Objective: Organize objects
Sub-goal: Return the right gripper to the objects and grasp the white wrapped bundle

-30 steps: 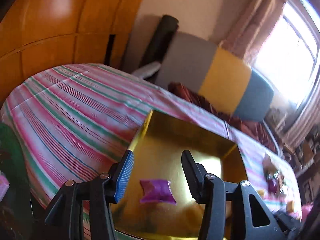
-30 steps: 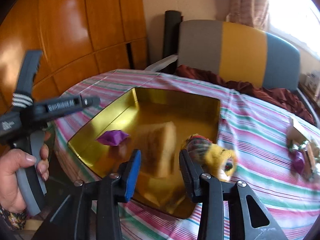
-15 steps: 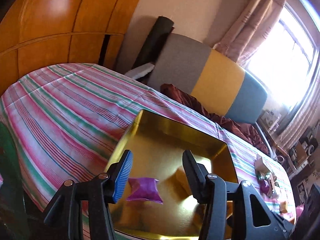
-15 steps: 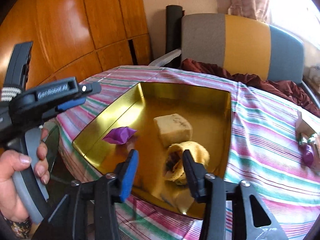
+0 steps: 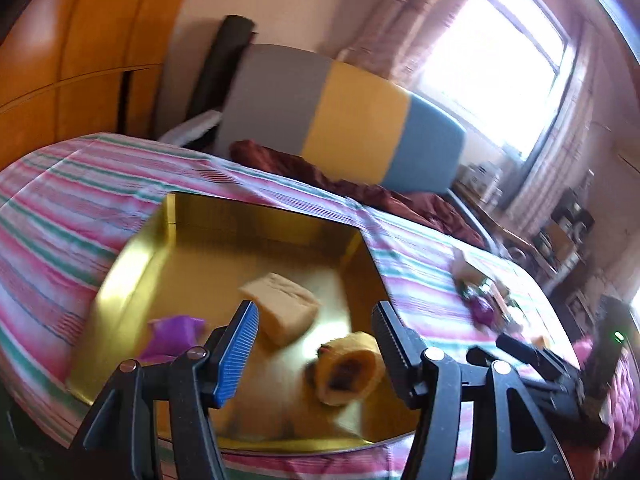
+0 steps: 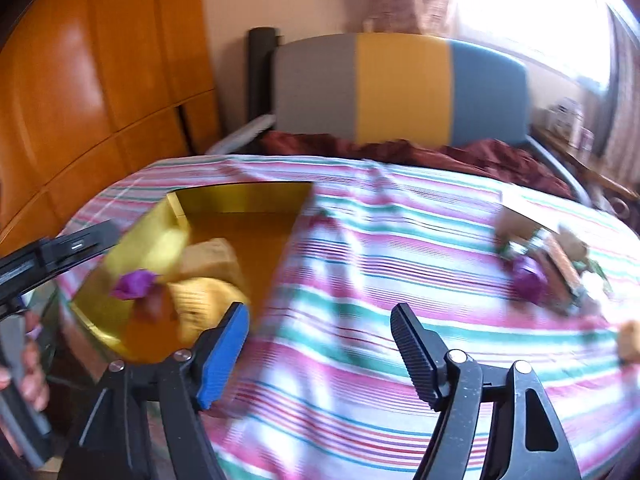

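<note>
Loose cluster: a blurred heap of small things, among them a crumpled purple wrapper (image 6: pixel 528 278) and a tan block (image 6: pixel 516 216), lies on the striped pink, green and white cloth (image 6: pixel 360 264) of the table, well apart from the tray on its window side.
Golden tray: the shallow, shiny golden metal tray (image 5: pixel 168 232) already holds a purple wrapper (image 5: pixel 172 330), a pale tan sponge-like block (image 5: pixel 282 304) and a rolled yellow knitted piece (image 5: pixel 348 366).
Right tool: the right tool (image 6: pixel 320 348) hangs over bare cloth between tray and cluster; its jaws are opening, with nothing between them.
Left tool: the left tool (image 5: pixel 314 350) hangs over the tray's near edge, above the yellow roll; its jaws are opening and press on nothing.
Key relation: judged from the right wrist view, the cluster lies ahead and to the right of the right tool, away from the tray.
Nearer hand: probably the right; the left sits on the tray's other side.
Long axis: too blurred to tell.
</note>
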Motion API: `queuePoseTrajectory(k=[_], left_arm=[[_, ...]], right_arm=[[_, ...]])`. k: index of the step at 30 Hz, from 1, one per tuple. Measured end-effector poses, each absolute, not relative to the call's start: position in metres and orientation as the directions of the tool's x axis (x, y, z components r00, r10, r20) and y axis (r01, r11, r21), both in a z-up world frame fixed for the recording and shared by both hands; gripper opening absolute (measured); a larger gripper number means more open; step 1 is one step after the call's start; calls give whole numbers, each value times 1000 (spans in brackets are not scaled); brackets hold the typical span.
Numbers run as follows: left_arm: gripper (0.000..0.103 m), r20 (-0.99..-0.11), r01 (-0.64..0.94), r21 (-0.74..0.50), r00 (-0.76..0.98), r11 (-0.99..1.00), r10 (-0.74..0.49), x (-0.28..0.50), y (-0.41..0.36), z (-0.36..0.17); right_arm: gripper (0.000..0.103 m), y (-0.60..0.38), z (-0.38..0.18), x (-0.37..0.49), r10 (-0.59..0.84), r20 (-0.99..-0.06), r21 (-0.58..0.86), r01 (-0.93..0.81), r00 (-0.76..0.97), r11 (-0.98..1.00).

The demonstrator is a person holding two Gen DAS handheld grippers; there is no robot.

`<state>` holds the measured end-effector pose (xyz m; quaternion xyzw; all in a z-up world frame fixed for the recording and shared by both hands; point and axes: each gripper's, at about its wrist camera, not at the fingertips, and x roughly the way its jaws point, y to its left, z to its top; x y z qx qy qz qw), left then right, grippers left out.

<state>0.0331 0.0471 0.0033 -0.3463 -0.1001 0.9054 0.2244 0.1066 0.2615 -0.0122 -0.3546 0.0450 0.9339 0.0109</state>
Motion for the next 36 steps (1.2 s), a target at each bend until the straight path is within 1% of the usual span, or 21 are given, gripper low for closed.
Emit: queuePoseTrajectory(k=[3, 9, 15, 21, 23, 27, 30, 32, 36], left_arm=[[60, -578, -397, -319, -639, -861, 508, 43, 68, 5], [61, -589, -483, -328, -567, -812, 576, 58, 111, 1], [61, -603, -554, -316, -509, -770, 614, 72, 148, -1], [61, -631, -588, -311, -460, -747, 624, 82, 176, -7], [61, -643, -603, -311, -436, -735, 629, 85, 185, -10], [61, -659, -629, -296, -410, -719, 630, 93, 199, -13], [61, -670, -643, -287, -395, -710, 629, 97, 207, -16], [61, -677, -646, -287, -385, -707, 627, 97, 212, -18], [61, -690, -641, -301, -365, -706, 625, 93, 224, -22]], right_arm=[[75, 299, -21, 114, 61, -677, 68, -145, -733, -987], [75, 378, -47, 132, 188, -712, 54, -320, -676, -946], [74, 460, -58, 142, 320, -718, 32, -489, -618, -872], [73, 529, -46, 132, 427, -674, 8, -584, -602, -812], [70, 548, -49, 123, 432, -675, 11, -594, -598, -805], [58, 567, -58, 100, 418, -692, -5, -575, -589, -818], [56, 577, -67, 89, 405, -713, 3, -579, -573, -815], [52, 580, -77, 84, 378, -734, 18, -572, -565, -820], [39, 585, -90, 78, 341, -766, 41, -570, -546, -821]])
